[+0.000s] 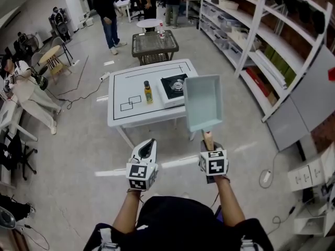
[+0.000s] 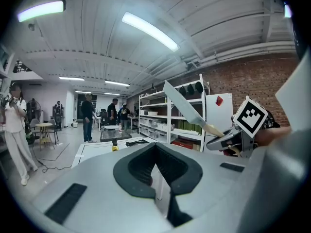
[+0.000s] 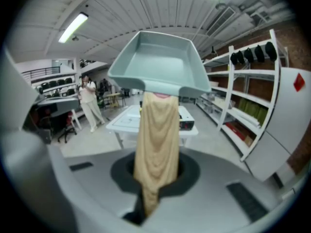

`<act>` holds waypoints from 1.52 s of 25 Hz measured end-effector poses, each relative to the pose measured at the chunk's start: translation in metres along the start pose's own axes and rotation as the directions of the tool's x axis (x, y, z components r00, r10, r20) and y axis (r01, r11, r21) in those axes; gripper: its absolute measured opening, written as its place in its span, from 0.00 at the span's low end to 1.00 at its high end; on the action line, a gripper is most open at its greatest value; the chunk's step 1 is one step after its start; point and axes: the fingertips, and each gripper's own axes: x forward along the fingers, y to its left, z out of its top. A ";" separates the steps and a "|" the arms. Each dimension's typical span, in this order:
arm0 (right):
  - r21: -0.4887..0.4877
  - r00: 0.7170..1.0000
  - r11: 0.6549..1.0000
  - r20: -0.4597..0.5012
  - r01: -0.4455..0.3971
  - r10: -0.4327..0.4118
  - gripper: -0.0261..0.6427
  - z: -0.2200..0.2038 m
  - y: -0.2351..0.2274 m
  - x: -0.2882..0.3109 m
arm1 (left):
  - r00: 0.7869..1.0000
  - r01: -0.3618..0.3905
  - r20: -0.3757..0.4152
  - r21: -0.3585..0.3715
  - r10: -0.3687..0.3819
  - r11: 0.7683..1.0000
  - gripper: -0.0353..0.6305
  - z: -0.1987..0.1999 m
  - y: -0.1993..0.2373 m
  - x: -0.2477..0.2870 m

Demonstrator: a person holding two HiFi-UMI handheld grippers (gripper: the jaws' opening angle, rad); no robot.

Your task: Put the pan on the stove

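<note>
We stand back from the white table (image 1: 157,73), where the stove (image 1: 171,89) sits near its right edge, burner bare. The pan (image 1: 203,102) hangs in the air short of the table, its wooden handle (image 3: 155,130) clamped in our right gripper (image 1: 208,141). By our judgement, carrying it over and setting it down remain. Our left gripper (image 1: 151,143) is closed on nothing.

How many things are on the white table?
2. A small bottle stands near the middle of the table; a portable stove sits just right of it. The pan hides part of the table, so more may be hidden.
</note>
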 end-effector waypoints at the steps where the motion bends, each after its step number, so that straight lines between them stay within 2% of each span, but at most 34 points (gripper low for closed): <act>1: -0.003 1.000 1.000 -0.003 -0.004 0.004 0.09 -0.002 -0.003 0.000 | 1.000 -0.005 0.001 -0.003 0.005 1.000 0.09 -0.001 -0.004 0.000; 11: -0.022 0.998 0.998 -0.039 -0.055 0.054 0.09 -0.025 -0.022 0.004 | 0.999 -0.041 -0.018 -0.009 0.041 0.999 0.09 -0.018 -0.038 -0.002; 19: -0.029 0.996 0.997 -0.057 -0.068 0.067 0.09 -0.021 -0.026 0.021 | 0.998 -0.060 -0.014 -0.018 0.060 0.998 0.09 -0.017 -0.027 0.014; 28: -0.050 0.992 0.997 -0.108 -0.066 0.061 0.09 0.010 -0.027 0.086 | 0.998 -0.054 -0.037 -0.036 0.053 0.998 0.09 -0.020 0.028 0.070; 33: -0.037 0.992 0.998 -0.114 -0.056 0.052 0.09 0.043 -0.024 0.137 | 0.998 -0.061 -0.026 -0.041 0.060 0.997 0.09 -0.002 0.077 0.113; 38: -0.040 0.992 0.998 -0.124 -0.042 0.037 0.09 0.086 -0.020 0.182 | 0.999 -0.025 -0.041 -0.043 0.024 0.999 0.09 0.006 0.118 0.155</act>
